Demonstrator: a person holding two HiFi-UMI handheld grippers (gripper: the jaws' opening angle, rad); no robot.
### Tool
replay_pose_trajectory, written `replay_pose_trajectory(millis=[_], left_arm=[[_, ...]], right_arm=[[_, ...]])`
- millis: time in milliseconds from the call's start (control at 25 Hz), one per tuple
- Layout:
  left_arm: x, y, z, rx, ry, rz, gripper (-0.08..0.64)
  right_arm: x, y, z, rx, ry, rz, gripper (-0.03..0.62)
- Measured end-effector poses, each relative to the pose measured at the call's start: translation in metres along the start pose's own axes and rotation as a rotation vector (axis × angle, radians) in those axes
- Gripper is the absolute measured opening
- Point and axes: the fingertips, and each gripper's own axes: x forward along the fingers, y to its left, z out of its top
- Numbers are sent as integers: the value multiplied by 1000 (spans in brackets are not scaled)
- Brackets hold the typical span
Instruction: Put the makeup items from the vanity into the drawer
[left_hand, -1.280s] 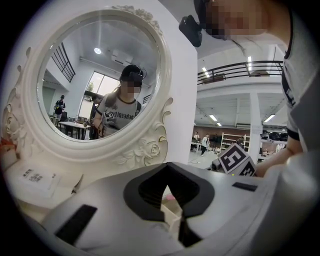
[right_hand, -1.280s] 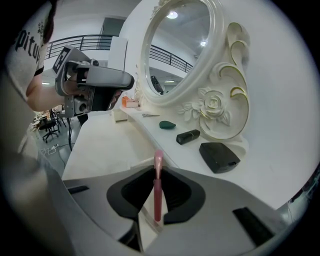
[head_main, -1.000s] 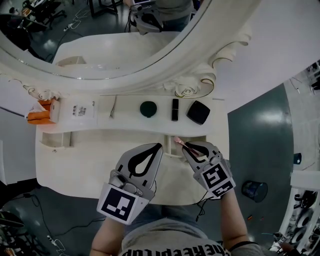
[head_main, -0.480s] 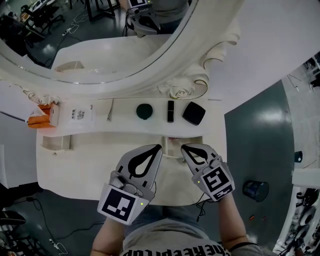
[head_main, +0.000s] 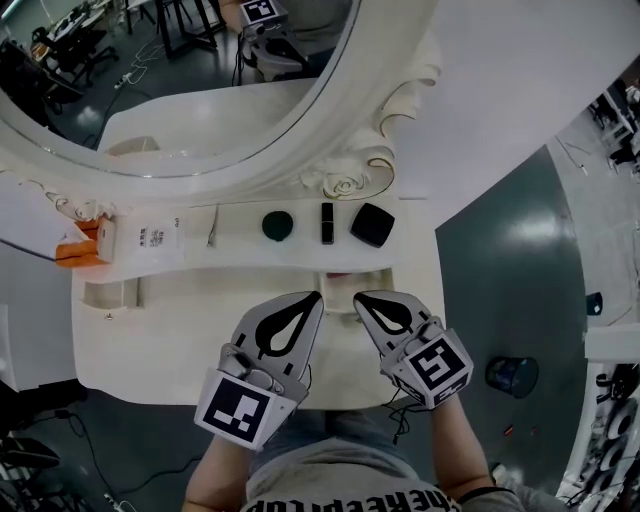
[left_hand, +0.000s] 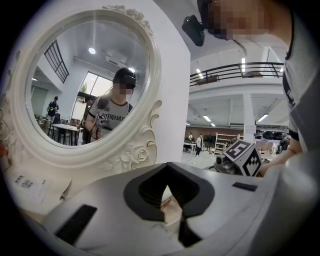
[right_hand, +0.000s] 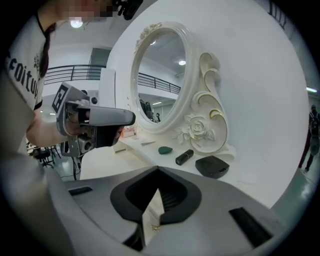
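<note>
On the vanity shelf under the mirror lie a round dark green compact (head_main: 275, 225) (right_hand: 165, 149), a black lipstick (head_main: 327, 222) (right_hand: 184, 157) and a square black compact (head_main: 371, 225) (right_hand: 213, 166). Below them the small drawer (head_main: 388, 275) stands open, with something pink (head_main: 339, 274) at its back edge. My left gripper (head_main: 318, 294) (left_hand: 167, 165) is shut and empty, just left of the drawer. My right gripper (head_main: 358, 296) (right_hand: 158, 169) is shut and empty over the drawer's front.
Thin tweezers (head_main: 212, 228) (right_hand: 148, 143), a white printed card (head_main: 155, 240) and an orange packet (head_main: 78, 246) lie further left on the shelf. A second recess (head_main: 108, 294) opens at the vanity's left. The carved mirror frame (head_main: 345, 180) overhangs the shelf.
One second ago my right gripper held a pink stick over the drawer. Its jaws hold nothing now and it has drawn back slightly. The left gripper has stayed put.
</note>
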Motion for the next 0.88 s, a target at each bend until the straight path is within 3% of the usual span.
replay_pose_trajectory(millis=[440,880], left_arm=[[-9,-26,8,31,-19,-42,14],[-19,-54,18,66,-45,-87,14]], right_arm=[[-34,19,40,60,-143,-17,12],[-68,44,69,49,-240,-37,11]])
